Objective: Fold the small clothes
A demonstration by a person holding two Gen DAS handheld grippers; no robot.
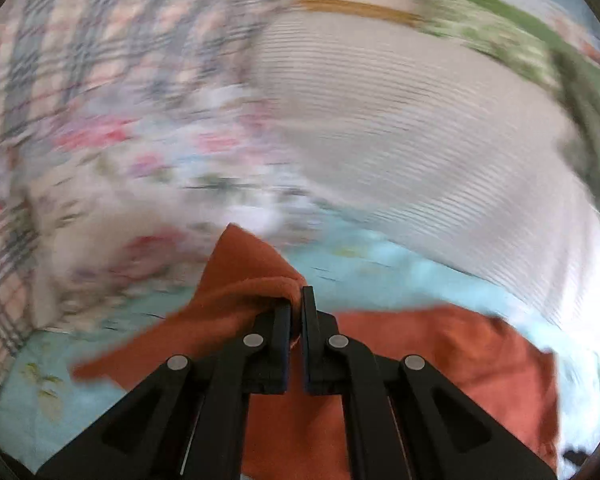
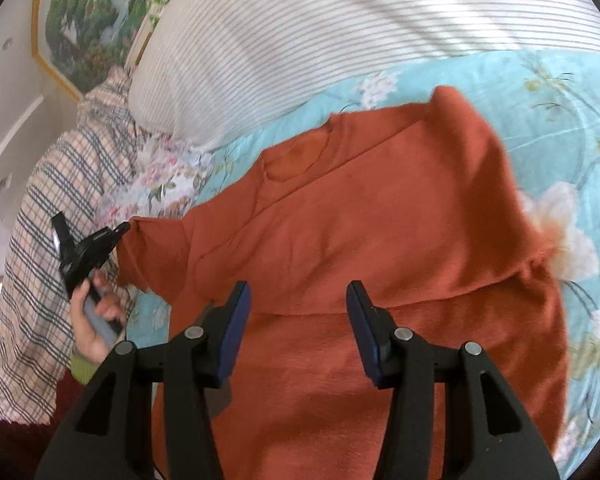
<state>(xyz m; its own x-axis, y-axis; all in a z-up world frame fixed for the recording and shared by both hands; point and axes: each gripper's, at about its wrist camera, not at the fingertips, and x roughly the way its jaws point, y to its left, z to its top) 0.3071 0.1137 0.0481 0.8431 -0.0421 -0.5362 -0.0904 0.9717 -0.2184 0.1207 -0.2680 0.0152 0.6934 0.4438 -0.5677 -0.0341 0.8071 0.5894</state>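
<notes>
Left tongs [image 1: 296, 304] pinching orange shirt [image 2: 360, 216] sleeve edge, right tongs [image 2: 299, 304] agape above

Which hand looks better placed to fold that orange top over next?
Left, probably. The left tongs already pinch a sleeve of the orange top; the right tongs hang open above it, gripping nothing.

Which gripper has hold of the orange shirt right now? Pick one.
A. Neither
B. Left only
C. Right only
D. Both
B: the left gripper is pinched shut on a fold of the orange shirt, while the right gripper is open above it.
</notes>
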